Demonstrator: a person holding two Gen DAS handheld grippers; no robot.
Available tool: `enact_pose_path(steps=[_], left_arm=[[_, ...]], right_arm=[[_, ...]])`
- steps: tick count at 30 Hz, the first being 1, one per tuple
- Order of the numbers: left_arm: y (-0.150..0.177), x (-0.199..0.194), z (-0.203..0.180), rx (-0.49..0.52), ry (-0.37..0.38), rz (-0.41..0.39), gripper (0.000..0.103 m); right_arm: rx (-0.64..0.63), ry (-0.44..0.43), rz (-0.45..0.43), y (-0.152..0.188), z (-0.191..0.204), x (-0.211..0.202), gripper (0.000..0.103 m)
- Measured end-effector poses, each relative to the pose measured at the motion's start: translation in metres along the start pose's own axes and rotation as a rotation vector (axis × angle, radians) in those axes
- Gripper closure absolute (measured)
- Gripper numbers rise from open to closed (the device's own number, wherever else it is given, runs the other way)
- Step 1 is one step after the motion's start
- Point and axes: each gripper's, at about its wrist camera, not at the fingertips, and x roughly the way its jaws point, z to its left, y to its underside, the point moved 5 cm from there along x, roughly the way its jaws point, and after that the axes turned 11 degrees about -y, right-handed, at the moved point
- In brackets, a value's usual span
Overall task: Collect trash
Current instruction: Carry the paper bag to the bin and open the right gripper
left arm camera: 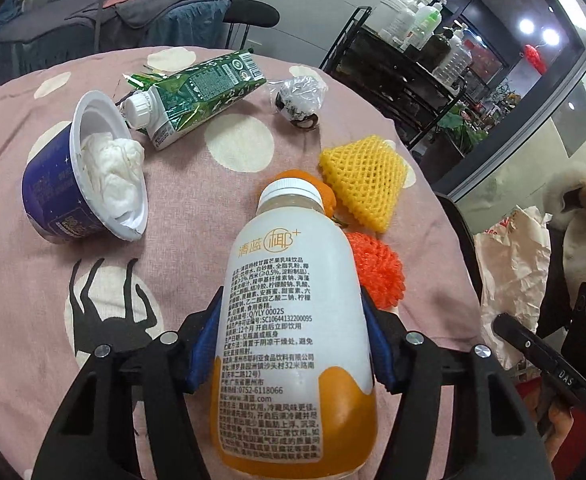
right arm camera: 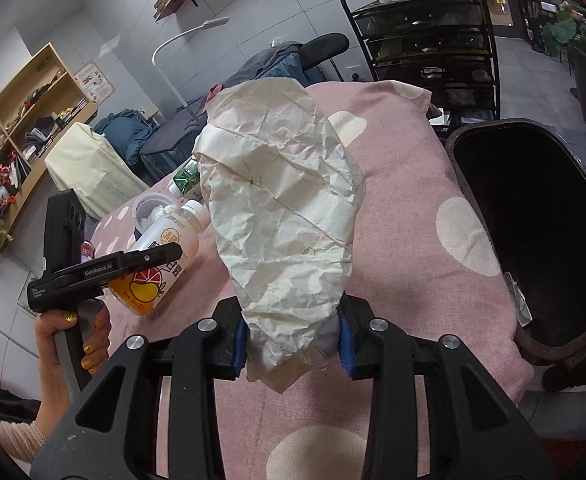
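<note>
My left gripper (left arm camera: 293, 336) is shut on a white and orange drink bottle (left arm camera: 289, 320), held above the pink table; the bottle also shows in the right wrist view (right arm camera: 165, 256). My right gripper (right arm camera: 293, 344) is shut on a crumpled white paper bag (right arm camera: 281, 208), held over the table just left of a dark trash bin (right arm camera: 541, 236). On the table lie a blue cup with tissue (left arm camera: 89, 172), a green carton (left arm camera: 197, 96), a clear plastic wrapper (left arm camera: 299, 96), a yellow foam net (left arm camera: 363, 180), an orange foam net (left arm camera: 377, 268) and orange peel (left arm camera: 327, 194).
The pink spotted tablecloth (left arm camera: 213, 208) covers the table. A black wire rack (right arm camera: 429, 48) with bottles stands behind. A chair with clothes (left arm camera: 133, 12) is at the far side. Wooden shelves (right arm camera: 25, 120) stand at the left. A person in white (left arm camera: 581, 216) sits at the right.
</note>
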Motion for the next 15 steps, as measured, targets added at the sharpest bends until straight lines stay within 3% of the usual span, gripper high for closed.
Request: enact_pose_path(steps=[6, 10, 15], left_arm=[[-0.005, -0.023, -0.029, 0.042, 0.062, -0.060, 0.043], [-0.009, -0.028, -0.064, 0.106, 0.100, -0.095, 0.042], [-0.009, -0.018, -0.110, 0.185, 0.156, -0.088, 0.042]], right_arm=[[0.035, 0.045, -0.098, -0.016, -0.022, -0.030, 0.067], [0.078, 0.137, -0.158, -0.031, -0.054, -0.054, 0.068], [0.146, 0.274, -0.165, -0.040, -0.109, -0.069, 0.067]])
